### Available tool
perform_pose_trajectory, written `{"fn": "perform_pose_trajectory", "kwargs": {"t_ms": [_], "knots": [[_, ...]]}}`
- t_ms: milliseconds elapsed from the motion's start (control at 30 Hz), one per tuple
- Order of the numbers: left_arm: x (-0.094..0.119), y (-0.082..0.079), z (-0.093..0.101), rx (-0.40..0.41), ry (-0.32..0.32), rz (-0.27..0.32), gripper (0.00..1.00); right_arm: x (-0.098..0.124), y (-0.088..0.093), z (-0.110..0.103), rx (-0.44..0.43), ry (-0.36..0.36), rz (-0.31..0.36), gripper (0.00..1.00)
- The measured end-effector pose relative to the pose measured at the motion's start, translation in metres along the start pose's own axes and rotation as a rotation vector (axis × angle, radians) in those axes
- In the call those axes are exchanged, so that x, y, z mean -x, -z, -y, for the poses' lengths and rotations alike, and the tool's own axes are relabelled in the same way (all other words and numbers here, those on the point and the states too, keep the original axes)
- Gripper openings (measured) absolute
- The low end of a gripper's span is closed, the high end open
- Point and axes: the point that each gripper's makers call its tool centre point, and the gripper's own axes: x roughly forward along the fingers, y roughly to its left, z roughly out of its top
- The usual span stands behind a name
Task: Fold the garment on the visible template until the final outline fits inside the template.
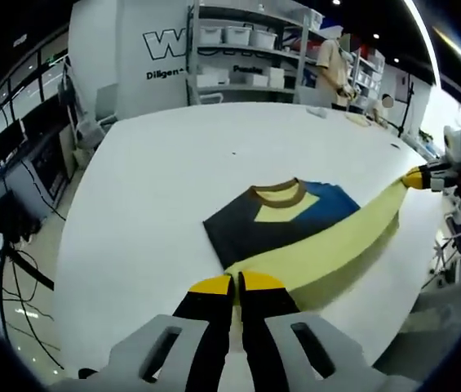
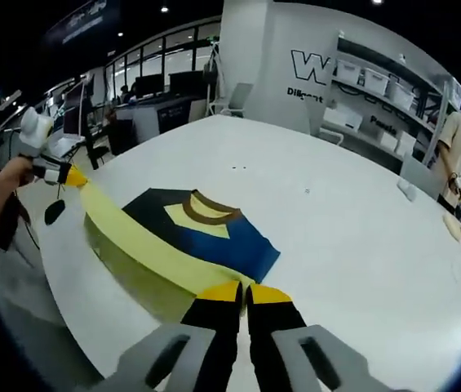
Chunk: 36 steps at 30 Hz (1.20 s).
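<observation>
A garment (image 1: 283,214) with navy, blue and yellow panels and a brown collar (image 1: 279,193) lies on the white table (image 1: 181,155). Its yellow hem (image 1: 340,238) is lifted and stretched as a band between both grippers. My left gripper (image 1: 237,282) is shut on one end of the band at the near table edge. In the same view my right gripper (image 1: 423,178) pinches the other end at the right. In the right gripper view, my right gripper (image 2: 245,288) is shut on the yellow hem (image 2: 136,235), the garment (image 2: 214,229) lies beyond it, and the left gripper (image 2: 68,175) holds the far end.
Shelves with white bins (image 1: 238,37) stand behind the table, and a person (image 1: 336,69) stands beside them. Small items (image 1: 359,119) lie at the table's far corner. Desks and chairs (image 2: 144,106) sit beyond the table edge (image 2: 67,269). A hand (image 2: 6,192) holds the left gripper.
</observation>
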Motion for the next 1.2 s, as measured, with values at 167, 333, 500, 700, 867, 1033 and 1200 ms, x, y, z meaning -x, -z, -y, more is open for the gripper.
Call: {"fn": "perform_pose_trajectory", "kwargs": {"t_ms": [167,333,500,700,867,1033,1200], "knots": [[-0.016,-0.022,-0.006,0.009,-0.014,0.019,0.03,-0.016,-0.013,0.012,0.000,0.041,0.009,0.00],[-0.035,-0.041,-0.010,0.009,-0.024,0.030,0.03,-0.033,-0.020,0.027,-0.014,0.088,-0.003,0.00],[-0.054,-0.044,-0.018,0.021,-0.041,0.012,0.03,-0.051,-0.030,0.034,-0.041,0.104,0.012,0.00],[-0.076,-0.044,-0.027,0.055,-0.049,-0.001,0.03,-0.077,-0.030,0.046,-0.034,0.137,-0.020,0.00],[-0.094,-0.047,-0.034,0.051,-0.070,0.009,0.03,-0.098,-0.026,0.052,-0.024,0.157,-0.055,0.00],[-0.115,-0.040,-0.036,0.037,-0.080,-0.021,0.03,-0.122,-0.016,0.055,-0.027,0.155,-0.094,0.00],[-0.135,-0.032,-0.043,0.035,-0.110,-0.043,0.03,-0.138,-0.010,0.060,-0.027,0.160,-0.117,0.00]]}}
